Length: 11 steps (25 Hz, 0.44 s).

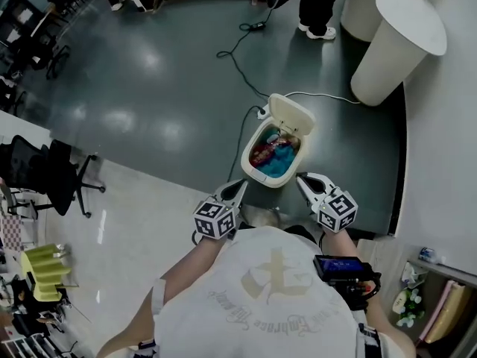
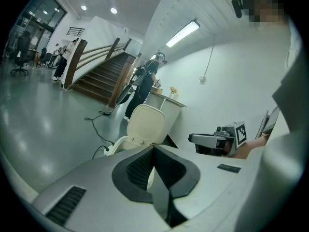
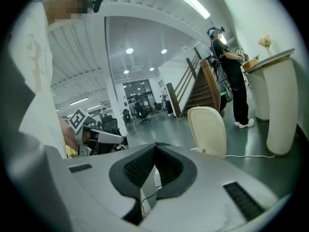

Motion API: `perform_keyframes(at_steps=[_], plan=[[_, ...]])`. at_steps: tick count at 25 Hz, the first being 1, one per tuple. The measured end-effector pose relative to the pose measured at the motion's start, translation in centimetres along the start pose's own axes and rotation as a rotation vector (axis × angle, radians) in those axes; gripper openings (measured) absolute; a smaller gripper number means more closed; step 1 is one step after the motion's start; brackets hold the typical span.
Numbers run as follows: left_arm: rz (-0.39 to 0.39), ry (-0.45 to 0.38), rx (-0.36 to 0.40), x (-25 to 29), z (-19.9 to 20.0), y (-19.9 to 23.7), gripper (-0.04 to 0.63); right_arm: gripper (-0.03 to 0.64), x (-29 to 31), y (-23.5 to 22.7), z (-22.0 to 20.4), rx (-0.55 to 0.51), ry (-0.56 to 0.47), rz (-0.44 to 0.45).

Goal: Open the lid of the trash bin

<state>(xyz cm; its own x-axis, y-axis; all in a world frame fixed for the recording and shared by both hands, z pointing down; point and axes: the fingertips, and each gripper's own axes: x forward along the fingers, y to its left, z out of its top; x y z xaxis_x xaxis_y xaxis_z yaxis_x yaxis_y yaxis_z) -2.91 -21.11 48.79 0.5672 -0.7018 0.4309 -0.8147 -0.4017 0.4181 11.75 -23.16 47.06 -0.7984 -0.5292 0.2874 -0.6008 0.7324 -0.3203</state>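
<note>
The trash bin (image 1: 273,180) sits on the floor (image 1: 149,88) — lid (image 1: 292,115) upright behind, cable (image 1: 237,57) trailing beyond.

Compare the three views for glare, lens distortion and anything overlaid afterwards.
Head view: dim overall, with ceiling lights glaring off the glossy dark floor; the open trash bin is sharp. Left gripper view: fisheye, with black corners, a curving wall and a mosaic patch at top right. Right gripper view: the same fisheye vignette, a mosaic patch at top left, and the raised lid in focus.
</note>
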Motion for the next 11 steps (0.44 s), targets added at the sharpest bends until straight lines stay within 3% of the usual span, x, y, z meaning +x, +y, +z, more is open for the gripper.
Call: perform_keyframes(at_steps=[11], plan=[[-0.003,-0.004,0.028,-0.3,0.1,-1.2,0.008,0.005,-1.3,0.3,-0.6,0.011,-0.015,-0.005]])
